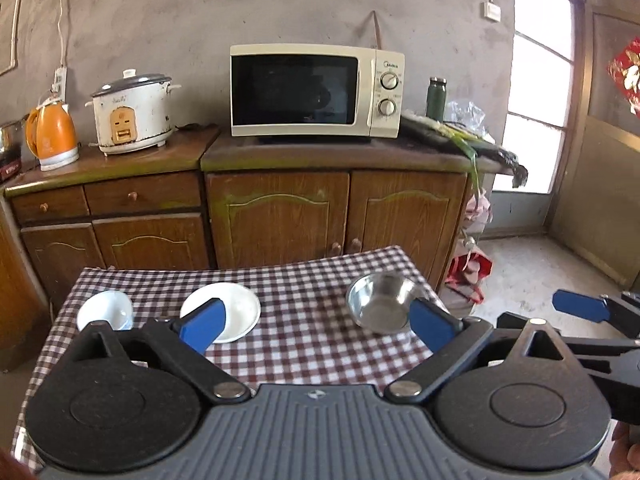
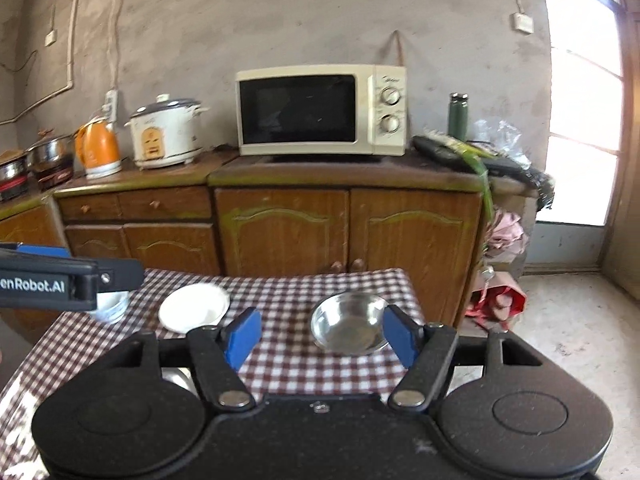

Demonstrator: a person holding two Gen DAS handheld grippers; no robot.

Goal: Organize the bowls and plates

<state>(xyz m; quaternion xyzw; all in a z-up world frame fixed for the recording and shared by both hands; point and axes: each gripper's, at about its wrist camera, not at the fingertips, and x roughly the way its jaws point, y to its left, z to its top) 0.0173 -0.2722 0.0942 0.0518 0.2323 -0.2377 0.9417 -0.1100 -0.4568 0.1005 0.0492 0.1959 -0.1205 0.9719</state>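
A small table with a red-and-white checked cloth (image 1: 304, 344) holds a white bowl (image 1: 105, 311) at the left, a white plate (image 1: 232, 312) in the middle and a steel bowl (image 1: 380, 304) at the right. My left gripper (image 1: 316, 326) is open and empty above the near half of the table. My right gripper (image 2: 322, 338) is open and empty, with the steel bowl (image 2: 346, 328) just ahead between its blue pads. The plate (image 2: 194, 308) and the white bowl (image 2: 112, 306) show at the left there, the bowl partly hidden by the left gripper's body.
Wooden cabinets (image 1: 280, 216) stand behind the table with a microwave (image 1: 316, 90), rice cooker (image 1: 130, 114), orange kettle (image 1: 52, 136) and green flask (image 1: 436, 98) on top. Bags (image 2: 498, 300) lie on the floor at the right near a bright doorway.
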